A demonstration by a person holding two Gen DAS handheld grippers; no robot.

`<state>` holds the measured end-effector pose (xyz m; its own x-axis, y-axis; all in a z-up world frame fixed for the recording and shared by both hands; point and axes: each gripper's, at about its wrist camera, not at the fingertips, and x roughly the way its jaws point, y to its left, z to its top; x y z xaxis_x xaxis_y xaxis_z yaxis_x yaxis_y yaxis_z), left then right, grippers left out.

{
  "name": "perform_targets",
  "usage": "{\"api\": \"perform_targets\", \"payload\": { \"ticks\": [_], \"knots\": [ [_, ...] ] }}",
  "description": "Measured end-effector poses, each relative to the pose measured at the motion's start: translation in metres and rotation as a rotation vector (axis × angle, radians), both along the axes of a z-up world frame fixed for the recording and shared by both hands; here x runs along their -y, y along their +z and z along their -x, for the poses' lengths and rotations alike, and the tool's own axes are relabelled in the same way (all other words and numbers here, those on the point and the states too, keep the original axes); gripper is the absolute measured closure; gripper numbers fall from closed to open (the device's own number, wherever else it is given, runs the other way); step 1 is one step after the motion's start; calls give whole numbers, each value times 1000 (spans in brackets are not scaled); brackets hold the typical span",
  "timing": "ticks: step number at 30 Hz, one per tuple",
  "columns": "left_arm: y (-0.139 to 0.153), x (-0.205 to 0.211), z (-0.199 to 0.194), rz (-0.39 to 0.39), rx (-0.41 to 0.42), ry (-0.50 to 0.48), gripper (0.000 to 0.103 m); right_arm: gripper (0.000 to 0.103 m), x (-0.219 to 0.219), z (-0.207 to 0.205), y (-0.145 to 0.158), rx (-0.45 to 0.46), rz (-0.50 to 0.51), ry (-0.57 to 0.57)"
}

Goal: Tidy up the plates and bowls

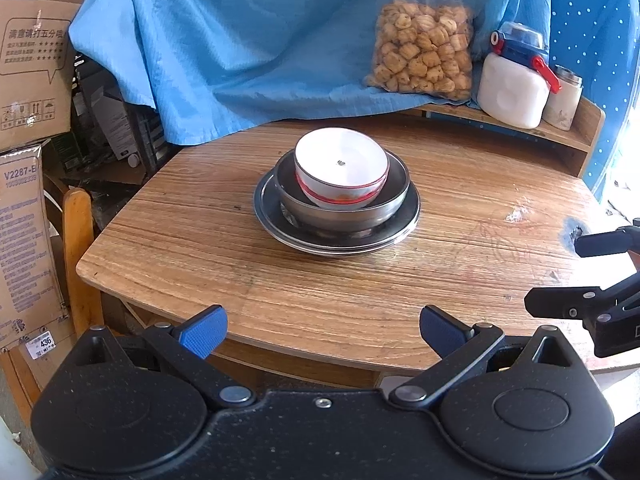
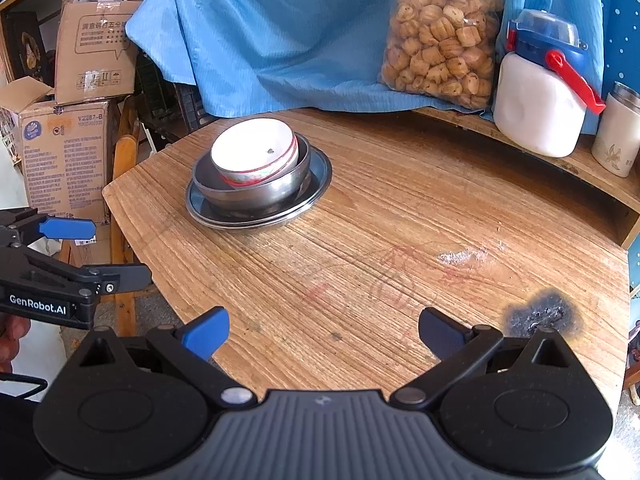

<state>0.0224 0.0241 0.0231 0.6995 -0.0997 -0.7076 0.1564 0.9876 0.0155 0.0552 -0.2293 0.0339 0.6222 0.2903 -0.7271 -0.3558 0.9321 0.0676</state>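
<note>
With both the left gripper (image 1: 323, 330) and right gripper (image 2: 324, 330) held agape and empty, the fragile, slippery white bowl (image 1: 341, 172) is best taken by its rim

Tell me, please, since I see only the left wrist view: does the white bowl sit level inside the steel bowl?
Observer: No. In the right wrist view the white bowl is tilted inside the steel bowl.
Operator: And what is the dark spot at the right edge of my view?
Observer: It is a black scorch mark on the wooden table, just ahead of the right gripper, which is open and empty.
</note>
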Motion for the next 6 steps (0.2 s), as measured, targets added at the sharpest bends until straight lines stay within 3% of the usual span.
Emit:
{"api": "perform_targets", "payload": {
  "ticks": [6],
  "knots": [
    [-2,1,-7,-4,-16,1,1,0,2,-6,-2,-9,-3,-3]
  ]
}}
